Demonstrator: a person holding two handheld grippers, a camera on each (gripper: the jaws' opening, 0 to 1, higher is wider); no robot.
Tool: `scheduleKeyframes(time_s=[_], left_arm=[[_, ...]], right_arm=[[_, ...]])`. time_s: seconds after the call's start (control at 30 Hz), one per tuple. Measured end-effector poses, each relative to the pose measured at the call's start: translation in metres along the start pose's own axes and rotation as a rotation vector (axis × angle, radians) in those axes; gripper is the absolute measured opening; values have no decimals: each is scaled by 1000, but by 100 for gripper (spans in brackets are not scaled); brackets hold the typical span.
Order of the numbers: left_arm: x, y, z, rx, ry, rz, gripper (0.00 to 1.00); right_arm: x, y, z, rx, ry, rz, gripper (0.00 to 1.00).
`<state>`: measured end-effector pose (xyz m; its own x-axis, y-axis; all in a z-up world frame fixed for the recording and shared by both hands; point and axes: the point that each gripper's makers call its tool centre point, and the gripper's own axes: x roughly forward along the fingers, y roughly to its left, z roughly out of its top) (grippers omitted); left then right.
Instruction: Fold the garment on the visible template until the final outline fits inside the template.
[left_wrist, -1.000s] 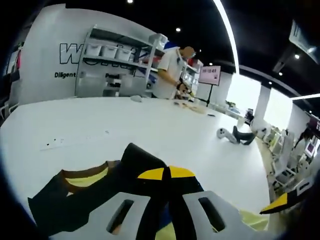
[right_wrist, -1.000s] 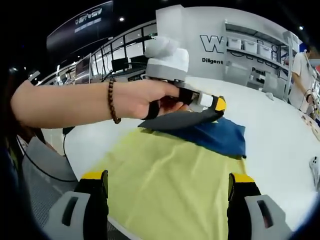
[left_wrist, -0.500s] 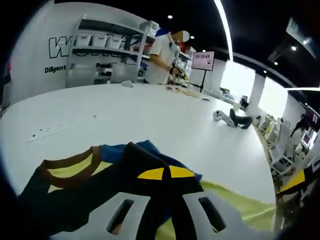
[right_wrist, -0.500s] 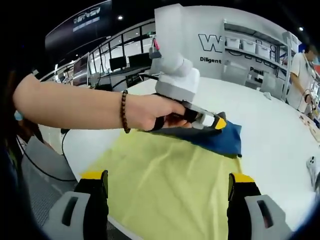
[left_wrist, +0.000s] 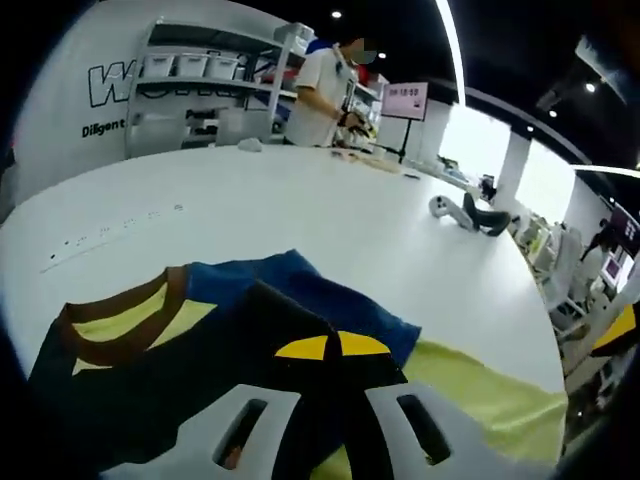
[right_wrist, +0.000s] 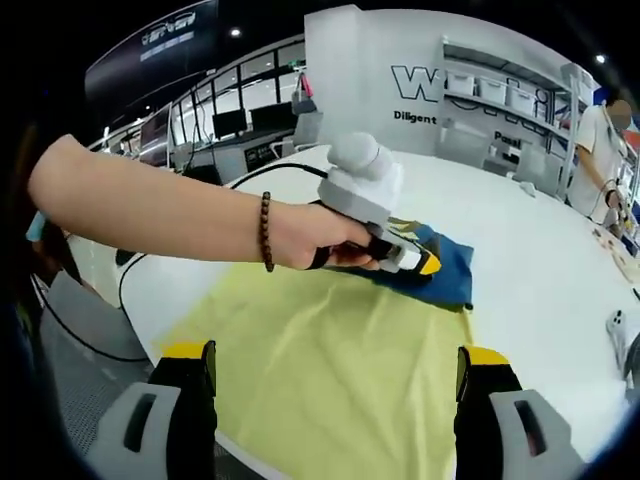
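The garment (left_wrist: 300, 300) lies on the white table, with a brown collar (left_wrist: 115, 325), black and blue panels and a pale yellow inside. My left gripper (left_wrist: 335, 347) is shut on a fold of its black fabric. In the right gripper view a hand holds that left gripper (right_wrist: 425, 264) low over the blue part of the garment (right_wrist: 445, 280) at the far end of a large pale yellow sheet (right_wrist: 330, 350). My right gripper (right_wrist: 337, 356) hangs open above the near part of that sheet, with nothing between its jaws.
The white table (left_wrist: 300, 200) runs far ahead. Two grey hand-held devices (left_wrist: 470, 212) lie on it at the right. A person (left_wrist: 320, 85) stands by shelves at the back. A black cable (right_wrist: 250, 178) trails off the table's left edge.
My left gripper has carried the black fold further away and lower, down onto the blue part. More of the blue panel and collar now spreads in front of it. The right gripper stays open.
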<state>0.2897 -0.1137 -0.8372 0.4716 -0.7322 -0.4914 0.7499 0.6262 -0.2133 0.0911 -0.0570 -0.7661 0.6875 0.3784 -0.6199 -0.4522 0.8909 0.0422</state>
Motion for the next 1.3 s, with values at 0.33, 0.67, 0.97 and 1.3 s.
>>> scheduleKeyframes(time_s=[0.33,0.67,0.97,1.3], left_arm=[[7,-1,-8,-17,24,-7,1],[5,-2,-7,27,13,-47,0],[-14,6,19,-53,-122,-85,24],[-7,12,6,-228,-68,-92,32]], right_arm=[[-6,-19,-1,24,-13,-46,99],[-12,-29,-4,35,-15,-70,99],[-9,-22,-6,34,-5,-55,99],[-6,-22,-3,38,-11,-50,99]])
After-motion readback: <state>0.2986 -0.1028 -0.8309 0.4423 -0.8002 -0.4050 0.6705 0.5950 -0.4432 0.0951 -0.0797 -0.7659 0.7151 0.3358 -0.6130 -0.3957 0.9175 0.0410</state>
